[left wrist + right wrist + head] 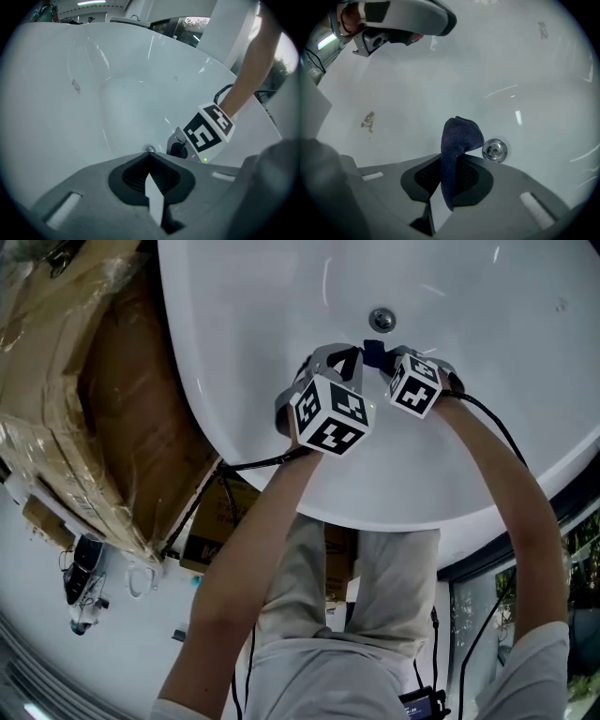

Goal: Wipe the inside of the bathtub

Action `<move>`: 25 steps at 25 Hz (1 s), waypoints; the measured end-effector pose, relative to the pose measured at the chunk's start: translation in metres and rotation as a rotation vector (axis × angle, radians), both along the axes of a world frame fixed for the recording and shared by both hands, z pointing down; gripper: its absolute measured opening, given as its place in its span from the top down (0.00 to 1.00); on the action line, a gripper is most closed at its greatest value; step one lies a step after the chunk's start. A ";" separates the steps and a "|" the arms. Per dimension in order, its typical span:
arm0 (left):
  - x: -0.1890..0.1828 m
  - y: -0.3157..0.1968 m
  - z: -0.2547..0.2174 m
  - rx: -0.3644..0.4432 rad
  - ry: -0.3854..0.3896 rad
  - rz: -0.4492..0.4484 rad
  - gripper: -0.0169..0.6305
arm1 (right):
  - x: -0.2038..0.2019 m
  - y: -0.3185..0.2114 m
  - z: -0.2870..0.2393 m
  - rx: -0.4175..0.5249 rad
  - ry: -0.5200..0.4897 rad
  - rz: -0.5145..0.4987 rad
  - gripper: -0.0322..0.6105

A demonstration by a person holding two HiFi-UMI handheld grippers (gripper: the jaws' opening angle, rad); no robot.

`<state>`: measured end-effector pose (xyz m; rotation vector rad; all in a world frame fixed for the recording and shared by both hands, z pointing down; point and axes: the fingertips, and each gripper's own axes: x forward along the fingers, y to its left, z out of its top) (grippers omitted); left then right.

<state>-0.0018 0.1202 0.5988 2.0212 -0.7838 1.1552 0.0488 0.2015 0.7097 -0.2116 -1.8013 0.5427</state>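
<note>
- Bathtub [487, 324]: white and glossy, fills the upper head view. Drain [382, 319] lies at 12 o'clock from both grippers.
- Right gripper [452, 161]: jaws clamped on a dark blue cloth [459, 136]. The folded end sticks out past the tips, with the drain just beside it at 3 o'clock. Whether the cloth touches the tub floor cannot be told.
- Left gripper [149, 157]: jaws brought together with nothing between them. It hangs inside the tub, close beside the right gripper at its 9 o'clock in the head view.
- Progress (judgement): wiping looks early or partial.
  - No wet streaks or suds show, so the area already covered cannot be read.
  - A brownish smudge [368, 120] sits on the tub surface at 9 o'clock from the cloth, well apart from it. This is the likely remaining target.
  - A fainter speck [542, 29] shows at 1 o'clock.
  - The far walls and far end are presumably still to do.
- Writing: none legible.
  - The marker cubes carry only black-and-white square patterns.
  - The film-wrapped cardboard [84, 409] at 9 o'clock of the tub shows no readable print.
</note>
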 end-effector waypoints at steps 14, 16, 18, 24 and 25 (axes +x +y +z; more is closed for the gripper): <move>0.002 -0.002 0.012 -0.014 0.022 -0.050 0.98 | -0.038 -0.015 0.065 -0.099 -0.020 0.052 0.87; 0.003 0.002 0.013 -0.019 0.023 -0.054 0.98 | -0.037 -0.008 0.074 -0.140 -0.011 0.073 0.87; 0.003 0.005 0.014 -0.023 0.023 -0.057 0.98 | -0.035 -0.002 0.080 -0.180 0.004 0.089 0.88; 0.005 0.005 0.014 -0.022 0.022 -0.069 0.98 | -0.037 0.011 0.076 -0.224 -0.001 0.117 0.87; 0.006 0.004 0.013 -0.021 0.023 -0.072 0.98 | -0.038 0.012 0.074 -0.235 -0.010 0.129 0.87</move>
